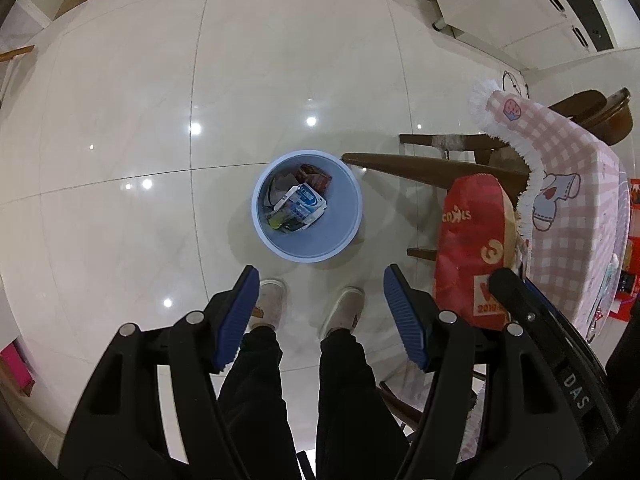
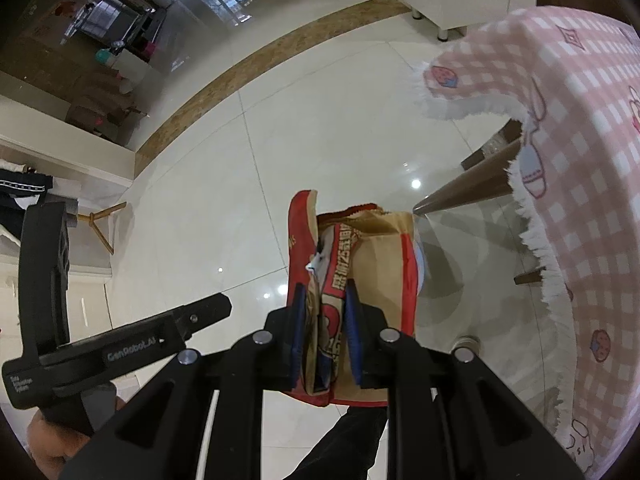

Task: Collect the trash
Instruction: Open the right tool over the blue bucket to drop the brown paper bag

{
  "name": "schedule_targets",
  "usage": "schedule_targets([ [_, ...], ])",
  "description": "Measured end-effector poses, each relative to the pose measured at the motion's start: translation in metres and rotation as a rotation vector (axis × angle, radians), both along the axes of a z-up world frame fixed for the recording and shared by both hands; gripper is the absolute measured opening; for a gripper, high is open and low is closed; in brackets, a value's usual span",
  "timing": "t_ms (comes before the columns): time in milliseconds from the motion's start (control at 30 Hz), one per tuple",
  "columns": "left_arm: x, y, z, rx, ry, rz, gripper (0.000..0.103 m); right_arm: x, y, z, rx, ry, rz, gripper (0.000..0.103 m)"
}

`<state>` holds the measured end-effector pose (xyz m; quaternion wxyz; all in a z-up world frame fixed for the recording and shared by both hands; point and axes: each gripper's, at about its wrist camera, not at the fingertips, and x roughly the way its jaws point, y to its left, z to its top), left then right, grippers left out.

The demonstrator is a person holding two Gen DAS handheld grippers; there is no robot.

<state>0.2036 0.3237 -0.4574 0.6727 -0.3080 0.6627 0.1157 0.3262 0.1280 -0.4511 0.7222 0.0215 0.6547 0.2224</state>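
Floor tiles [image 1: 140,120], pale and glossy with ceiling lights mirrored in them, fill my left wrist view. On them stands a round light-blue bin [image 1: 307,208], just beyond my two slippered feet [image 1: 308,306], and wrappers [image 1: 298,204] already lie at its bottom, a white and blue packet on top. My left gripper [image 1: 320,312] hangs above it, pointing steeply down, its blue ribbed jaws released and standing wide with nothing between them. To the right a desk [image 1: 576,184] under a pink checked cloth with a white fringe juts in, dark wooden legs [image 1: 420,168] beneath it, one of them reaching the bin's rim. A white cabinet [image 1: 500,4] stands in the far corner. Beside the desk edge hangs a red and brown paper bag [image 1: 472,240], level with my left jaws and off to the right of the bin.

Right wrist view next: the same shiny tiles [image 2: 320,112] run to a brown stone border [image 2: 240,76], and past it lies a darker room with furniture I cannot make out. The checked desk [image 2: 580,180] fills the right side. My right gripper [image 2: 323,332] is clenched on the crumpled paper bag [image 2: 360,260], its jaws pinching the printed red front near the lower part, the open brown mouth pointing away from me. The black body of my left gripper [image 2: 120,348] shows at lower left.
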Motion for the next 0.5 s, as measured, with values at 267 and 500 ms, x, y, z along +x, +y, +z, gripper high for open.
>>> schedule_targets([
  [267,-0.009,0.006,0.008,0.014,-0.007,0.039,0.064,0.0,0.013,0.001,0.029,0.008,0.019,0.022],
  [500,-0.014,0.002,0.013,0.023,-0.007,0.049,0.064,0.0,0.013,0.0,0.032,0.03,0.028,0.032],
])
